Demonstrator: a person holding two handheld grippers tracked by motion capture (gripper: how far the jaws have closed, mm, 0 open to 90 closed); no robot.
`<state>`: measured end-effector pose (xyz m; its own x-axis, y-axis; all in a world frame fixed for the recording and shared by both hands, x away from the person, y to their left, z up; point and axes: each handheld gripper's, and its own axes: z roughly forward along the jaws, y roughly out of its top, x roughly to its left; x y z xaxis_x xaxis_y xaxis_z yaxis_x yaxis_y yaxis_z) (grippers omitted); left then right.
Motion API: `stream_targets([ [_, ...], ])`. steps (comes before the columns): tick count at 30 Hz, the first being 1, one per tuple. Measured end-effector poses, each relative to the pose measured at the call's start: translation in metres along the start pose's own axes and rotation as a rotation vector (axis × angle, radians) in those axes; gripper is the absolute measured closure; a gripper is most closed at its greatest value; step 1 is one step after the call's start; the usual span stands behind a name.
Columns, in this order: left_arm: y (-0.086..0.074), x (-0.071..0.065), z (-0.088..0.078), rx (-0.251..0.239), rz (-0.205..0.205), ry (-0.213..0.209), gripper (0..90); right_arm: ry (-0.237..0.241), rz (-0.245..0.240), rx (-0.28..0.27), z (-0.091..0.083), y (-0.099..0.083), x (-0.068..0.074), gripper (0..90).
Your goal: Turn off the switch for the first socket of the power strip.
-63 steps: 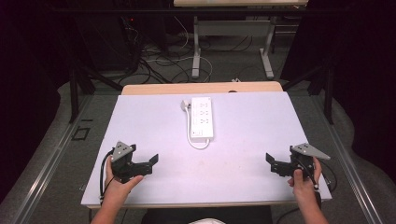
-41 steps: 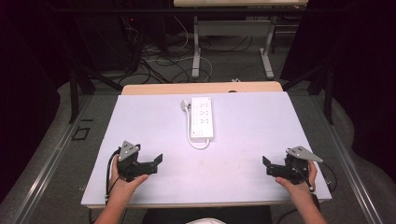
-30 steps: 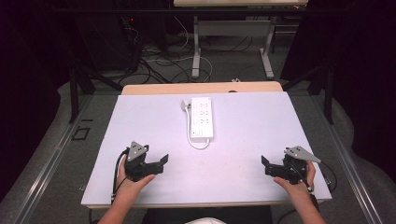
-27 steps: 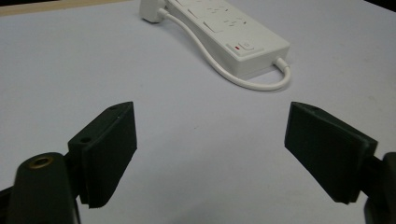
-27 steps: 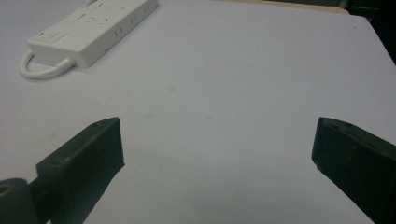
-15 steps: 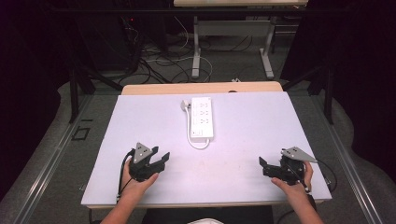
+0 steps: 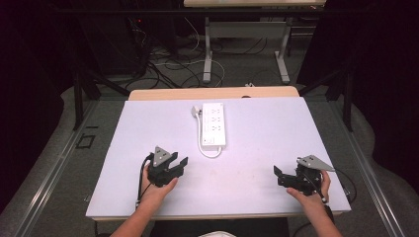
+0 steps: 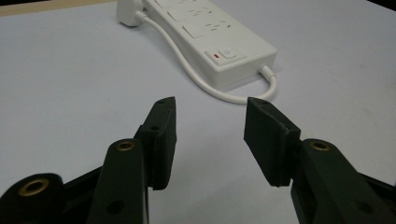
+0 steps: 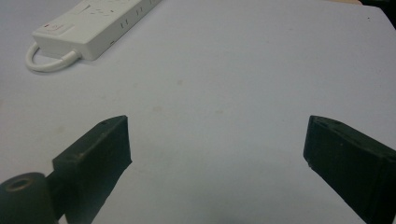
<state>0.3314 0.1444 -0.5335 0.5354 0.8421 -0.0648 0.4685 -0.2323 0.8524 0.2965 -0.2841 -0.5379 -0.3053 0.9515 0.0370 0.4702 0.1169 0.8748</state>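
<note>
A white power strip lies lengthwise at the middle of the white table, its cable looping from the near end up to a plug at its far left. In the left gripper view the strip shows a switch with a red mark at its near end. My left gripper is open and empty, a short way in front and left of the strip. My right gripper is open wide and empty near the front right edge; the strip lies far to its upper left.
A wooden table edge borders the far side of the white top. Behind it on the floor are cables and metal desk legs. Bare table surface lies between the two grippers.
My left gripper has moved right and forward toward the power strip. The right gripper has shifted slightly left and toward the front edge. The strip has not moved.
</note>
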Motion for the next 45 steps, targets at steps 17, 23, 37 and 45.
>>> stream_targets([
  [17,0.01,-0.005,0.023,0.057,-0.1,-0.028,69.2,0.01,-0.003,0.007,0.002,0.0,0.003,6.6],
  [23,0.026,-0.002,0.028,0.052,-0.142,-0.048,79.9,-0.001,0.0,0.01,0.001,-0.001,0.001,6.6],
  [37,0.076,-0.007,0.042,0.076,-0.134,-0.057,90.0,0.0,0.007,0.025,0.003,-0.004,0.0,6.6],
  [45,0.098,-0.014,0.047,0.125,-0.085,-0.097,90.0,-0.01,0.014,0.035,0.003,-0.004,-0.001,7.1],
])
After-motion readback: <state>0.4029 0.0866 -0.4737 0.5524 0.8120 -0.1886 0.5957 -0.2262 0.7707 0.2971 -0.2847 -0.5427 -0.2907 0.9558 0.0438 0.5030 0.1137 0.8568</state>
